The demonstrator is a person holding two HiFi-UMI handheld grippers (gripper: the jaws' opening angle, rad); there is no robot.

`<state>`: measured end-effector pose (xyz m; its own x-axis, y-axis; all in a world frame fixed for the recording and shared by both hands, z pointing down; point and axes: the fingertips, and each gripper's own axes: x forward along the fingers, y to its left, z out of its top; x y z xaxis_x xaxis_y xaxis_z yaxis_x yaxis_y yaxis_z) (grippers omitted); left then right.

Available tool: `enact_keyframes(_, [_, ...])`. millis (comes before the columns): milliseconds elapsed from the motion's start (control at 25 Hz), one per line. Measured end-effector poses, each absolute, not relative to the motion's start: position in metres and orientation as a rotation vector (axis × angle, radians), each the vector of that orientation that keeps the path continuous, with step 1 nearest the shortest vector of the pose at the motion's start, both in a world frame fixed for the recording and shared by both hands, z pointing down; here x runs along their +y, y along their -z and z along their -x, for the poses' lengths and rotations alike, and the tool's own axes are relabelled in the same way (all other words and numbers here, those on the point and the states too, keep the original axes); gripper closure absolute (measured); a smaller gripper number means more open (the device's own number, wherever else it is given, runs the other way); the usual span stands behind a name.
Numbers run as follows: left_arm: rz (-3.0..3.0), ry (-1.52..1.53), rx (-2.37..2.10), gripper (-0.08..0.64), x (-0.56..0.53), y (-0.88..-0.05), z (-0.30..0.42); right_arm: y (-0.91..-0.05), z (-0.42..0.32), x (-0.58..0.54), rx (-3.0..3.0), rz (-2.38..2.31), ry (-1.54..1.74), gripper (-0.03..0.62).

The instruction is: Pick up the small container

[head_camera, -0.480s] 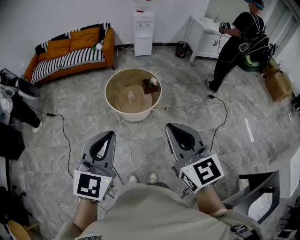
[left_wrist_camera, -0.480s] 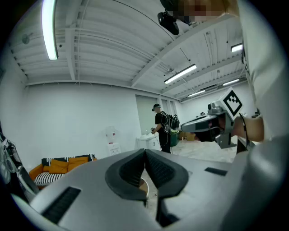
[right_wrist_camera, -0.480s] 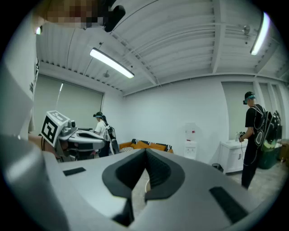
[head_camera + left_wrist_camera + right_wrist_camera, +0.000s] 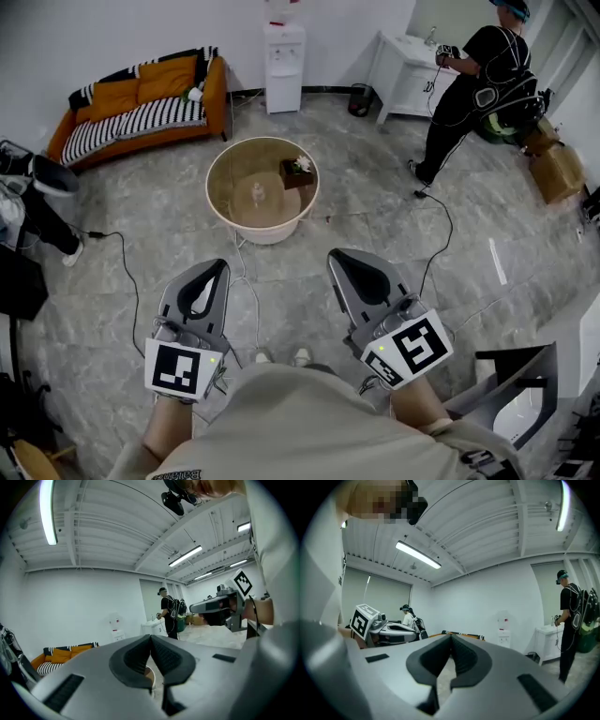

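Observation:
A round glass table stands on the floor ahead. On it sits a small pale container, and a brown box with something white on top lies to its right. My left gripper and right gripper are held side by side near my waist, well short of the table, with nothing in them. In the left gripper view the left gripper has its dark pads pressed together. The right gripper looks the same in its own view.
An orange sofa with striped cushions stands at the back left, a white water dispenser against the far wall. A person in black stands by a white cabinet. Cables run across the grey floor. A grey chair is at my right.
The table and room have shifted slightly up and left in the head view. Both grippers stay shut and about where they were.

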<state>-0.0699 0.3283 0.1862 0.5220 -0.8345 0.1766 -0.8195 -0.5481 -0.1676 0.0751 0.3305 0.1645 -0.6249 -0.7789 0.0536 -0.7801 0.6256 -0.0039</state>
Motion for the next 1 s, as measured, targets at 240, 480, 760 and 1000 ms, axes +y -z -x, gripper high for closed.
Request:
enact_keyframes(240, [2.672, 0.368, 1.466, 0.554, 0.323, -0.188, 0.059, -0.176, -0.089, 0.324, -2.751, -1.335, -0.063, 0.597])
enact_keyframes(480, [2.666, 0.393, 1.457, 0.554, 0.322, -0.191, 0.036, -0.185, -0.109, 0.323, -2.71, -1.309, -0.06, 0.597])
enact_keyframes(760, [2.653, 0.394, 1.484, 0.554, 0.323, -0.196, 0.013, -0.193, -0.131, 0.323, -2.71, -1.288, -0.054, 0.597])
enact_keyframes(1000, [2.639, 0.396, 1.513, 0.554, 0.326, -0.201, 0.002, -0.194, -0.15, 0.322, -2.714, -1.301, -0.051, 0.597])
